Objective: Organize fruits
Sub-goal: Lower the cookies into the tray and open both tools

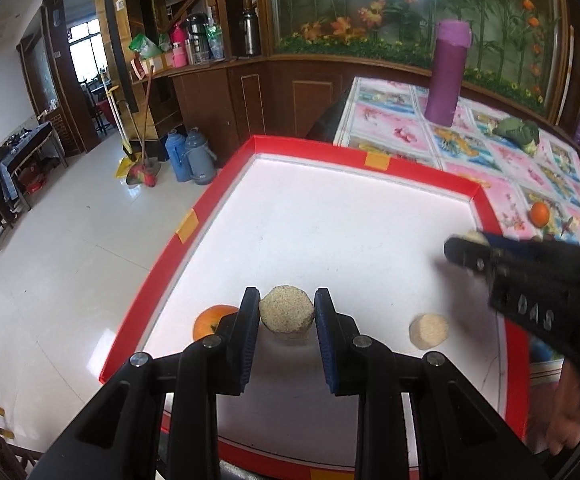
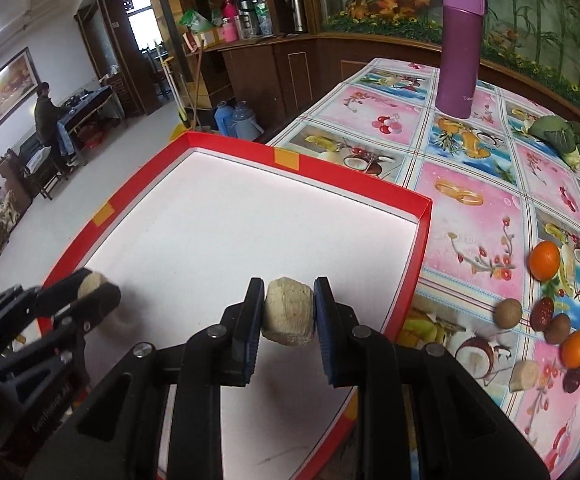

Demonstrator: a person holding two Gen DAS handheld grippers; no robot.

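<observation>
Claws: left claw [image 1: 287, 316] clamps beige chunk [image 1: 286, 314]; right claw [image 2: 288, 312] clamps pale chunk [image 2: 288, 311]; lettering unreadable.

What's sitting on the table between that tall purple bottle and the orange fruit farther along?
In the right wrist view, only bare printed tablecloth lies between the purple bottle and the nearest orange. A green leafy vegetable sits off to the side.

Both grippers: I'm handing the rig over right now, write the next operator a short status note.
Left gripper is shut on a beige chunk above the red tray. Right gripper is shut on another beige chunk, also over the tray.
Done: an orange and a beige piece lie in the tray.
Left: both held chunks, then the oranges, brown fruits and dark red fruits on the tablecloth.
</observation>
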